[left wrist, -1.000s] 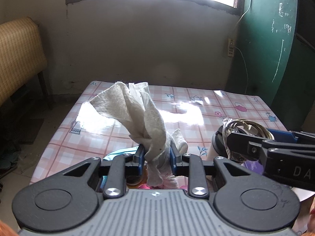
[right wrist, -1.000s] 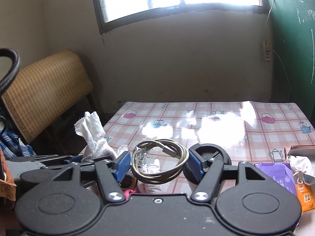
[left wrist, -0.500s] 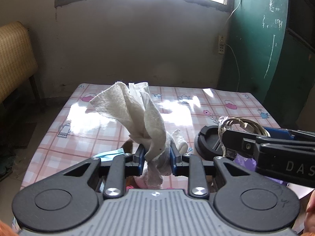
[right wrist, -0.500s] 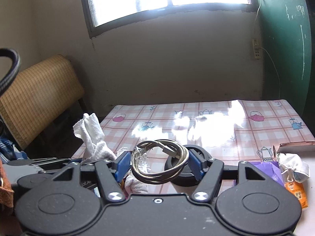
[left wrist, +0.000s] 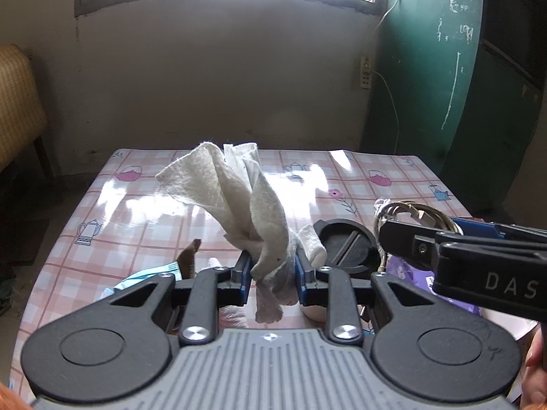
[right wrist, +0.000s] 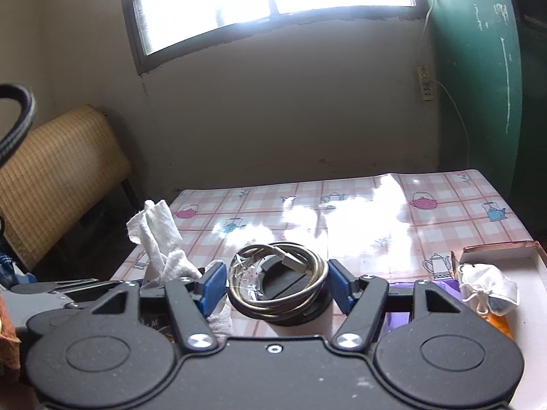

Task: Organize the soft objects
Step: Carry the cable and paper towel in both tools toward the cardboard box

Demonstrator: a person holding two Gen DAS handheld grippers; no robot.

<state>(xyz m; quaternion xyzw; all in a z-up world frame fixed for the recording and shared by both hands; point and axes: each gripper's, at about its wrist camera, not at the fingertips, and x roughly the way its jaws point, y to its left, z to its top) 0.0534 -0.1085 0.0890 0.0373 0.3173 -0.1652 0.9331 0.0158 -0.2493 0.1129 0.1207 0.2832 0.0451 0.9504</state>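
My left gripper (left wrist: 271, 268) is shut on a crumpled white cloth (left wrist: 239, 205), which sticks up above the blue pads and hangs a little below them. The same cloth (right wrist: 155, 239) shows at the left of the right wrist view. My right gripper (right wrist: 277, 287) is shut on a coiled beige cable (right wrist: 277, 282), with both blue pads pressing the coil's sides. In the left wrist view that cable (left wrist: 410, 213) and the right gripper's black finger sit at the right. Both grippers hover above the pink checked table (left wrist: 136, 205).
A round black lid (left wrist: 348, 246) lies on the table under the cable. A purple packet (left wrist: 410, 270), an open box (right wrist: 506, 256) holding a white pouch (right wrist: 489, 287), and a blue-white packet (left wrist: 147, 275) lie near the front. A wicker chair (right wrist: 51, 177) stands left.
Both grippers have drifted across the table with their loads; the far wall and table pattern have shifted in both views. The grips on the cloth and the cable are unchanged.
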